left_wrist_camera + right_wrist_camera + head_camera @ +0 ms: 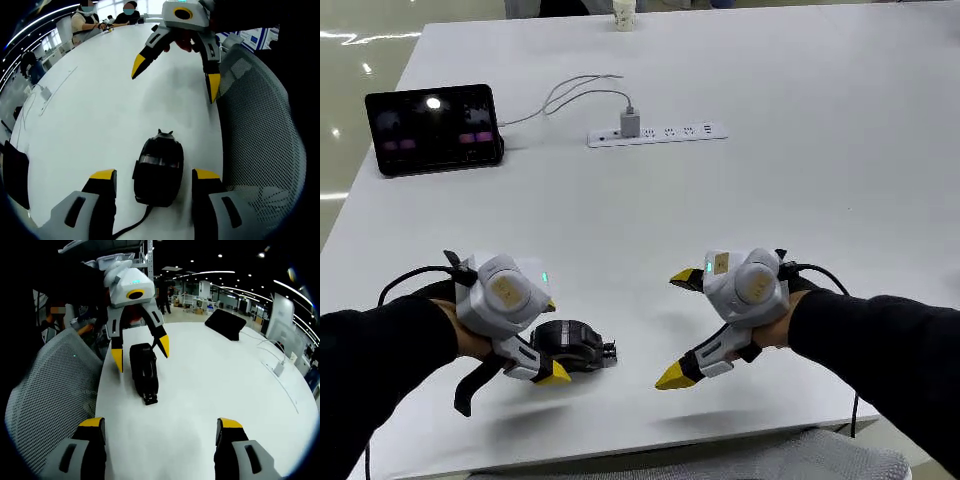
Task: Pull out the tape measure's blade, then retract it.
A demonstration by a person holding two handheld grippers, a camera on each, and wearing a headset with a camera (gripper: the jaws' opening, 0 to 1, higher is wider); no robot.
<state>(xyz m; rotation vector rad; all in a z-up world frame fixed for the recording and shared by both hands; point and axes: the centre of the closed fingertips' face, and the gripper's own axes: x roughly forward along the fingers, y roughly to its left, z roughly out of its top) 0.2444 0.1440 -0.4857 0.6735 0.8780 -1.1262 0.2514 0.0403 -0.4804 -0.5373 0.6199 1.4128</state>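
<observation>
Surface: white surface; a tablet, a power strip and a cup all lie well beyond the tape measure, on the side away from the person.
Tape measure: the black tape measure lies flat near the front edge. Its hook points toward the right gripper. No blade shows outside the case.
Left gripper: the left gripper straddles the tape measure with its fingers spread, one on each flank. The left gripper view shows a gap on both sides, so nothing is clamped.
Right gripper: the right gripper is on the hook side of the tape measure, near it but apart. Its fingers are spread wide, they hold nothing, and they aim at the hook.
Step in hand: this looks like the opening step, where the case is secured before any pull. The blade seems fully wound in.
Next move: the left fingers likely need to close on the case's flanks and pin it. The right gripper would then advance to the hook, pinch that small tab squarely and draw straight away from the case.
Care: the hook is small and low to the surface, so the right fingers must narrow and come in level or they may slip off it.
</observation>
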